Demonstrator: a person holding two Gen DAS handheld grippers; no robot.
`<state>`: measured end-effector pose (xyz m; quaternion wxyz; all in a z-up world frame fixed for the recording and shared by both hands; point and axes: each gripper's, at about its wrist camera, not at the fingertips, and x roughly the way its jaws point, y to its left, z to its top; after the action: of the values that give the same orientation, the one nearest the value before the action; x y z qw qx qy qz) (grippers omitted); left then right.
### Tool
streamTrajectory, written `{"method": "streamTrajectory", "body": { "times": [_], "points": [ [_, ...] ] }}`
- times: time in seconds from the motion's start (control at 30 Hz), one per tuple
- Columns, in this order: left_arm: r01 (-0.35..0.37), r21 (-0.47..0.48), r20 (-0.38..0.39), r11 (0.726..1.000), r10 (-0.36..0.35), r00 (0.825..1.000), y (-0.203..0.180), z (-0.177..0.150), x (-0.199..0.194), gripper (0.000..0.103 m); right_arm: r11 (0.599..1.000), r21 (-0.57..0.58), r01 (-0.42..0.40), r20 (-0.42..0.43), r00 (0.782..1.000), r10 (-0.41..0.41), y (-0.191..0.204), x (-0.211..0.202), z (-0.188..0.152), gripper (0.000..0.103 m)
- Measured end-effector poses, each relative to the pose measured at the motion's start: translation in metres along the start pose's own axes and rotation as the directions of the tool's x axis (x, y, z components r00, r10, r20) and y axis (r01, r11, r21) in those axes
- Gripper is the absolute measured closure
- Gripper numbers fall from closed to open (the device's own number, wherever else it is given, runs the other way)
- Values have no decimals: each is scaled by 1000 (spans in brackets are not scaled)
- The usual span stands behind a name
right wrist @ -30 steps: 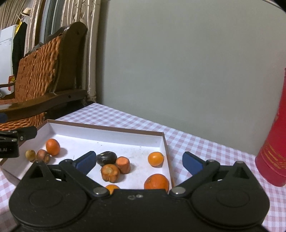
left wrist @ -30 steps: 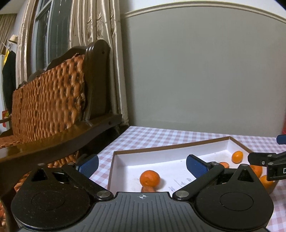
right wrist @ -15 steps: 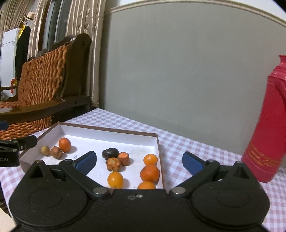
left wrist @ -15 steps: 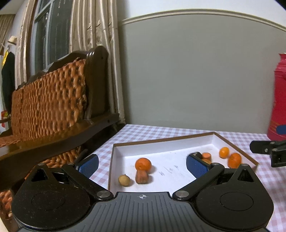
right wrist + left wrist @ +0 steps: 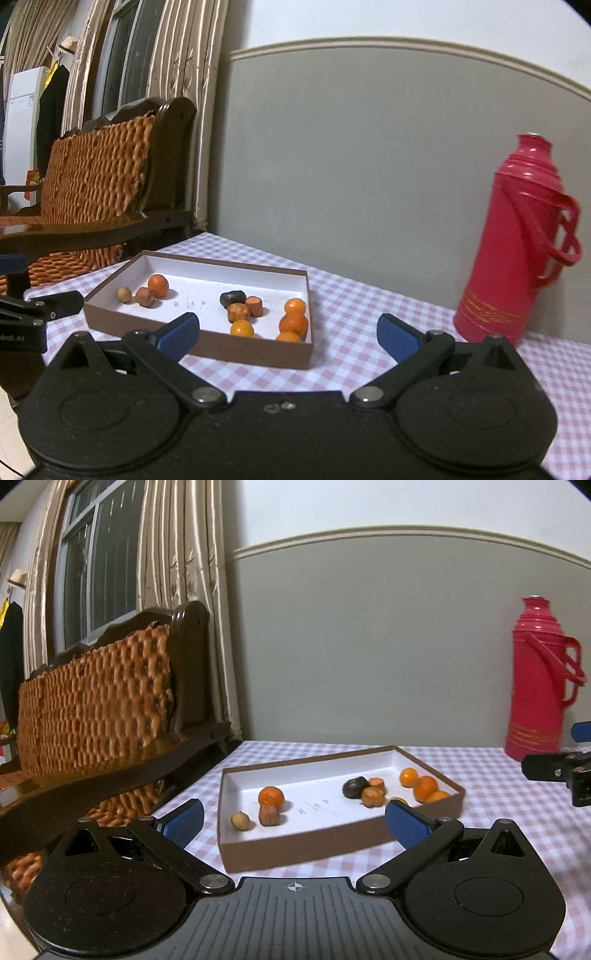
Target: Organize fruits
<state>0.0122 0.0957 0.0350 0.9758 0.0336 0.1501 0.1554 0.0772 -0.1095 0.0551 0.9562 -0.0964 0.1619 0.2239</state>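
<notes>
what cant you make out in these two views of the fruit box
- Left wrist view: the left tool finger covers one orange fruit; the box wall cuts another.
- Right wrist view: the marks on the box floor are too small to read.
- Both views: the red thermos is motion-blurred.

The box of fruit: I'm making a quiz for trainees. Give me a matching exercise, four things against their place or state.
Things:
1. thermos
2. dark fruit
3. tan fruit
4. left gripper

Descriptions:
a. open, empty
b. on the cloth, outside the box
c. at the box's left end
d. mid-box, by the cut pieces

Pairs: 1-b, 2-d, 3-c, 4-a
</notes>
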Motion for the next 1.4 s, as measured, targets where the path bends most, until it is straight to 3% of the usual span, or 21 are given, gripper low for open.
{"method": "streamTrajectory", "body": {
  "times": [0.33, 0.53, 1.4],
  "points": [
    [13, 18, 16, 1000, -14, 1000, -8, -17, -66, 0, 999, 3, 41, -19, 999, -41, -2, -78, -33, 6],
    [13, -22, 56, 1000, -12, 998, -4, -31, -87, 0, 998, 23, 61, -39, 997, -60, -1, -109, -52, 6],
    [14, -12, 106, 1000, -13, 994, -11, -38, -93, 0, 996, 7, 92, -20, 996, -92, 10, -118, -66, 6]
  ]
}}
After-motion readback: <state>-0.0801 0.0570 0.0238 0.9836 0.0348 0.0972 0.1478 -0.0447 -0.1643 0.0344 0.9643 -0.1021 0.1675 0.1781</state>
